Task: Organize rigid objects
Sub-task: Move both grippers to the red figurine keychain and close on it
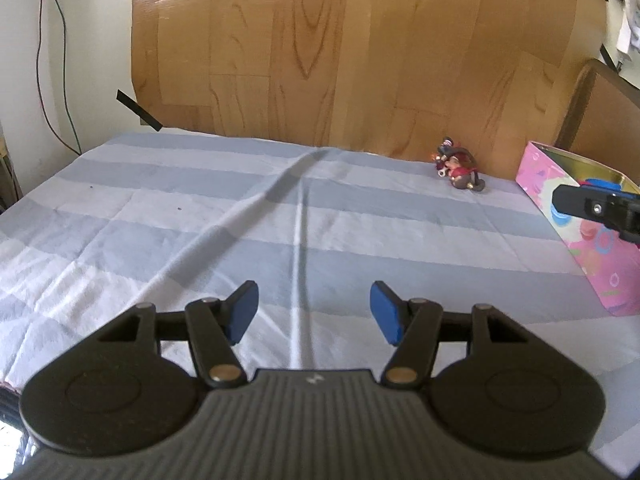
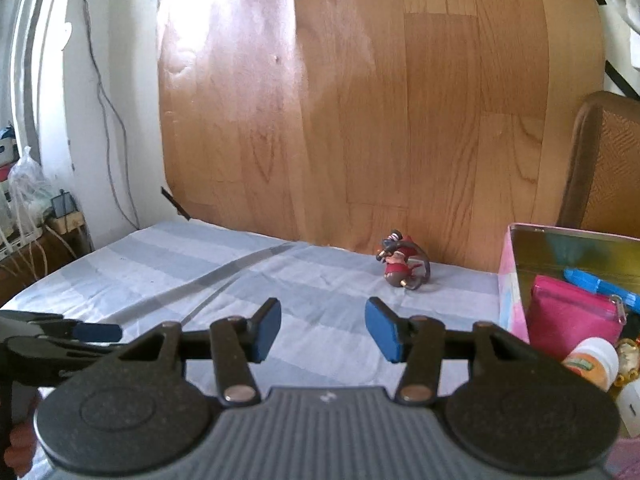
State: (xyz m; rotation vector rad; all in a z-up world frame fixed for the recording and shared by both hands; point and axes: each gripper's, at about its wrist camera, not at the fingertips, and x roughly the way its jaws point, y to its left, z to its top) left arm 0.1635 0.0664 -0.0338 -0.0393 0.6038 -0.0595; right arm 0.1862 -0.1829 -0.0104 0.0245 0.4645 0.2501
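Observation:
A small red and grey toy figure (image 1: pixel 458 168) lies on the striped cloth near the wooden back panel; it also shows in the right wrist view (image 2: pixel 402 266). A pink box (image 1: pixel 580 224) stands at the right edge, open on top (image 2: pixel 516 280). Inside it are a pink pouch (image 2: pixel 568 316), a blue pen (image 2: pixel 600 284) and a white-capped bottle (image 2: pixel 596 362). My left gripper (image 1: pixel 314 312) is open and empty above the cloth. My right gripper (image 2: pixel 323 328) is open and empty, left of the box and short of the toy.
A grey and white striped cloth (image 1: pixel 160 216) covers the table, with a raised crease down the middle. A wooden panel (image 1: pixel 340 52) backs it. A brown chair (image 2: pixel 604 168) stands behind the box. Cables hang on the left wall (image 1: pixel 52 60).

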